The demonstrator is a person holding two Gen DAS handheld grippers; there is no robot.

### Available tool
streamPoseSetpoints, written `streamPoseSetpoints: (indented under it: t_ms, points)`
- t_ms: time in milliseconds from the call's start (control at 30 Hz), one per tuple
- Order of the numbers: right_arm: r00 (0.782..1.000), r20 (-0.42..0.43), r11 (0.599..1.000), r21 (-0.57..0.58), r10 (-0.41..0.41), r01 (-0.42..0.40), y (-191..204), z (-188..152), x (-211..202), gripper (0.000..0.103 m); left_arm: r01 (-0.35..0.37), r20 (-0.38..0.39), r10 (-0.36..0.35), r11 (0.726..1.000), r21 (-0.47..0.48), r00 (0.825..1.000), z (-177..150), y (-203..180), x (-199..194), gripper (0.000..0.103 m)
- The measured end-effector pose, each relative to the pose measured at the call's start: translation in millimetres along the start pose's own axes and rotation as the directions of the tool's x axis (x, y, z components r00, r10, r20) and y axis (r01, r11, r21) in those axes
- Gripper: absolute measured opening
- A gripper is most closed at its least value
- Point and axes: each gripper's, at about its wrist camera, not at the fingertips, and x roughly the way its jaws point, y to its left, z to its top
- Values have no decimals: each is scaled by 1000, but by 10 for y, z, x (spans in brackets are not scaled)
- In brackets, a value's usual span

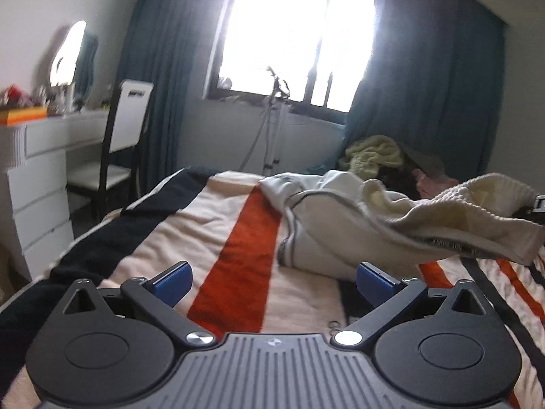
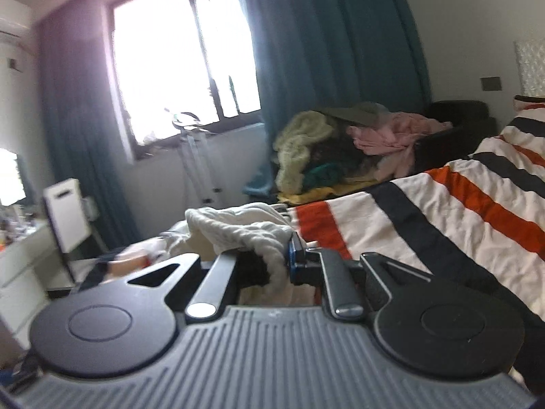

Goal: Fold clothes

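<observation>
A: Where is the cream knit garment (image 2: 238, 228) now?

B: Its edge is caught in the right tongs (image 2: 269, 266). The jaws are drawn together on a bunched fold of it, and in the right wrist view the knit wraps over the blue pad on the right side. The rest of it trails off to the left, above the bed.

A: Does the other camera show that too?

B: Yes. In the left wrist view the same cream knit garment (image 1: 453, 218) hangs in the air at the right edge, stretched out and lifted off the striped blanket (image 1: 218, 225). A dark bit of the right tongs shows at the frame's edge just beside it.

A: And the left tongs?

B: The left tongs (image 1: 272, 281) stand wide apart with nothing between the blue pads. They hover over the blanket's orange stripe.

A: Anything else on the bed?

B: A white garment with dark trim (image 1: 320, 225) lies crumpled on the blanket, under and behind the lifted knit one. Beyond the bed is a heap of clothes (image 2: 340, 143), yellowish, pink and dark pieces mixed.

A: The room around it?

B: A bright window (image 1: 289, 34) with dark teal curtains (image 2: 323, 51), a white dresser (image 1: 37, 177) at the left with a chair (image 1: 119, 143) beside it.
</observation>
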Motion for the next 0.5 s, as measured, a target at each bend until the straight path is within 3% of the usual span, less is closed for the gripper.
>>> streamPoseSetpoints:
  t_ms: [133, 267, 400, 500]
  points:
    - [998, 18, 998, -17, 66, -66, -87, -126, -504, 13, 0, 0, 0, 994, 105, 1000, -10, -261, -71, 103]
    - [997, 26, 997, -34, 70, -69, -191, -255, -753, 13, -13, -16, 16, 979, 202, 1000, -59, -461, -8, 103]
    - [998, -40, 998, 58, 42, -40, -372, -346, -760, 13, -12, -18, 18, 958, 288, 1000, -78, -628, 209, 103]
    - [994, -109, 992, 124, 10, 4, -482, -448, -676, 13, -4, -8, 7, 925, 381, 1000, -79, -838, 431, 103]
